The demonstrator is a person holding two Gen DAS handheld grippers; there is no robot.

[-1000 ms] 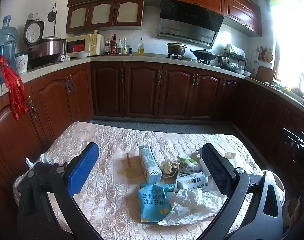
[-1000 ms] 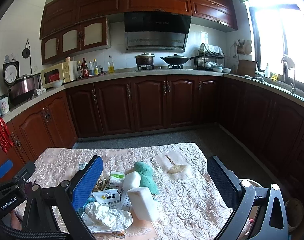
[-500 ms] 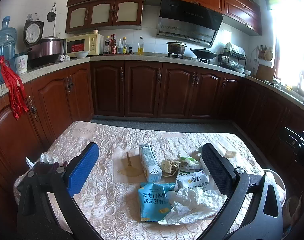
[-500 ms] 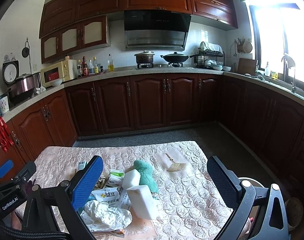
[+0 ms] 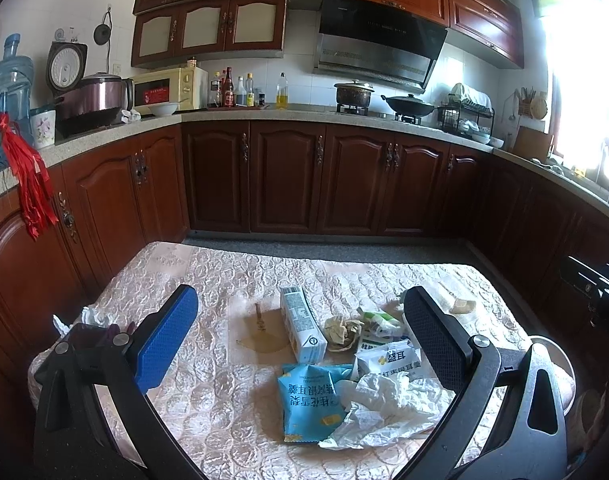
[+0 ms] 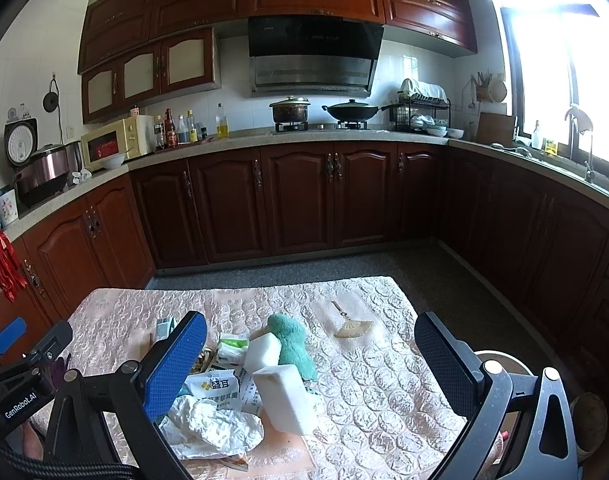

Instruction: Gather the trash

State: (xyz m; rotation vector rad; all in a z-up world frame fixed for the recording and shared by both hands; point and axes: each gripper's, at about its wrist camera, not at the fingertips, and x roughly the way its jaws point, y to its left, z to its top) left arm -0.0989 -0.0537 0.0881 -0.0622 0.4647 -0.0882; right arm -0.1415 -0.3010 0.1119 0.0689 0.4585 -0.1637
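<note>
Trash lies on a table with a pale quilted cloth (image 5: 224, 280). In the left wrist view I see a white carton (image 5: 300, 326), a blue snack bag (image 5: 308, 406), crumpled white paper (image 5: 384, 408), a white packet (image 5: 388, 360) and a crumpled brown wad (image 5: 340, 330). My left gripper (image 5: 300, 344) is open above them, holding nothing. In the right wrist view, two white sponge blocks (image 6: 284, 398), a teal cloth (image 6: 292, 344), the white packet (image 6: 218, 390) and crumpled paper (image 6: 212, 426) lie between the fingers of my right gripper (image 6: 316, 360), which is open and empty.
Dark wood kitchen cabinets (image 5: 304, 184) and counters ring the table. A small fan-shaped brush (image 6: 352, 326) lies at the far right of the cloth. A round white bin rim (image 5: 552, 356) shows by the table's right edge. My left gripper's body (image 6: 20, 368) shows at the left.
Both grippers have barely moved; the views sit almost the same. Nothing was picked up or let go.
</note>
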